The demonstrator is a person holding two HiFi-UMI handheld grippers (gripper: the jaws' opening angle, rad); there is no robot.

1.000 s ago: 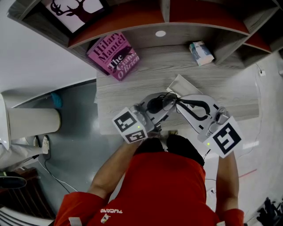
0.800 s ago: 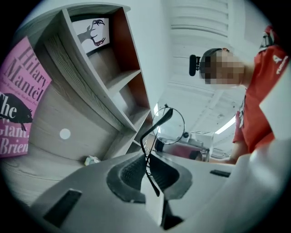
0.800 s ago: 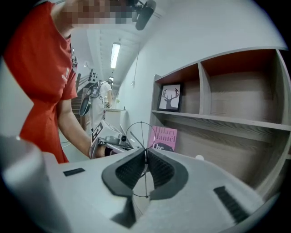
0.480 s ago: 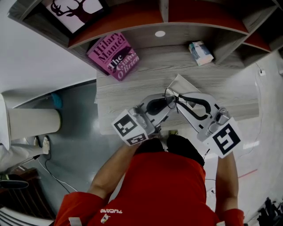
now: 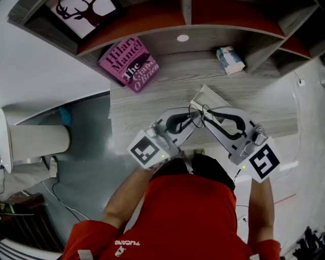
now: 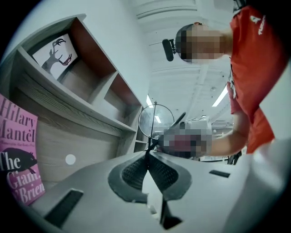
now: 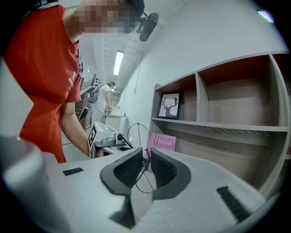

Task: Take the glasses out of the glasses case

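A pair of thin wire-framed glasses (image 5: pixel 201 115) hangs above the wooden table (image 5: pixel 152 101), between my two grippers. My left gripper (image 5: pixel 195 118) comes in from the left and its jaws are shut on a thin wire of the frame. In the left gripper view one round lens (image 6: pixel 156 120) stands just past the left gripper (image 6: pixel 148 155). My right gripper (image 5: pixel 206 116) comes in from the right. In the right gripper view the right gripper (image 7: pixel 145 159) is shut on the glasses (image 7: pixel 139 133). The open pale glasses case (image 5: pixel 207 96) lies on the table just beyond them.
A pink book (image 5: pixel 129 63) lies at the table's back left and a small blue-white box (image 5: pixel 231 60) at the back right. Wooden shelves with a deer picture (image 5: pixel 84 12) rise behind. A white cylinder (image 5: pixel 35 142) stands on the floor at the left.
My left gripper has rolled about its own axis while staying in place, and its jaws have closed on the frame. The glasses have shifted slightly right. The right gripper has barely moved.
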